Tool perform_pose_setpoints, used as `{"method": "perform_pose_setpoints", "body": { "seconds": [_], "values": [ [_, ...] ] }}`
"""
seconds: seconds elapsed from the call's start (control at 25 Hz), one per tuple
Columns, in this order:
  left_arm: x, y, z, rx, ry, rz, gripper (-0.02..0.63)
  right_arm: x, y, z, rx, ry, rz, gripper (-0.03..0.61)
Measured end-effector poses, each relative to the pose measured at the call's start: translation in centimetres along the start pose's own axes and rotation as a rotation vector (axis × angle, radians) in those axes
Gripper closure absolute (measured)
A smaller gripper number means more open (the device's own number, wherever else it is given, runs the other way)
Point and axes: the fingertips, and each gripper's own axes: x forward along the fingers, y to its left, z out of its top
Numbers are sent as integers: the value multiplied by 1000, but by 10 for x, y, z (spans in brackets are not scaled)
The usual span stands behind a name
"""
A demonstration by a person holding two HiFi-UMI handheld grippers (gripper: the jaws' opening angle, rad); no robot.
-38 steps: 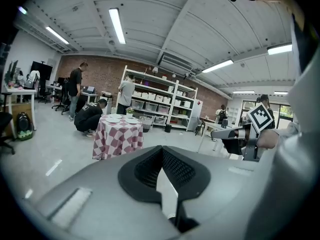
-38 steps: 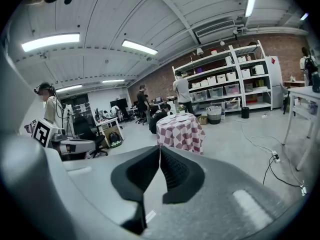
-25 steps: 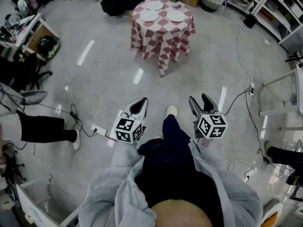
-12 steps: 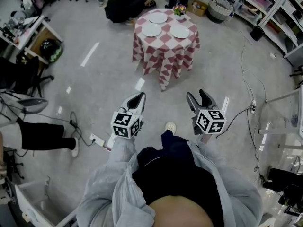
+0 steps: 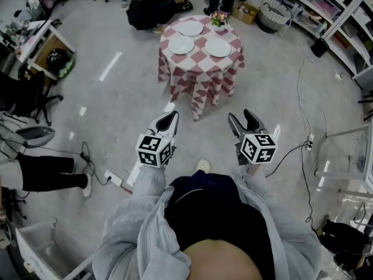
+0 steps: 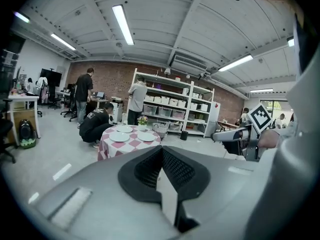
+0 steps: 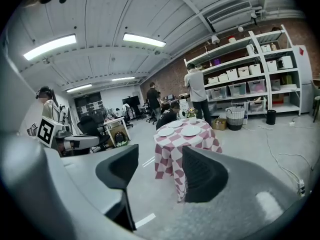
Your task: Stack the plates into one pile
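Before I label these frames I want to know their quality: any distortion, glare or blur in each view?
Head view: strong fisheye bending, light streaks glaring on the floor, plates crisp. Left gripper view: black round vignette, ceiling lights bright, table small but clear. Right gripper view: same vignette, curved shelves, no motion blur.

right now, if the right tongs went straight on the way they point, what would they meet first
The right tongs would probably meet the hanging side of the checked tablecloth, which shows between their open jaws. Only floor seems to lie before it, though depth is hard to judge.
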Motion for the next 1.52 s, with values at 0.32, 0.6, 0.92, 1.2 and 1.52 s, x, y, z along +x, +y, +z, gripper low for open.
{"method": "perform_pose_setpoints", "body": {
  "seconds": [0.32, 0.6, 0.92, 1.2, 1.52],
  "values": [
    [22, -14, -12, -38, 27, 6, 598, 11, -20, -4, 24, 34, 21, 303],
    [29, -7, -23, -64, 68, 15, 598, 15, -32, -15, 79, 52, 5, 302],
    [70, 17, -23, -54, 99, -12, 598, 57, -52, -9, 104, 59, -16, 303],
    [124, 70, 11, -62, 82, -12, 598, 123, -67, 34, 106, 50, -12, 303],
    [187, 119, 64, -17, 78, -53, 598, 185, -87, 85, 125, 30, -47, 304]
  ]
}}
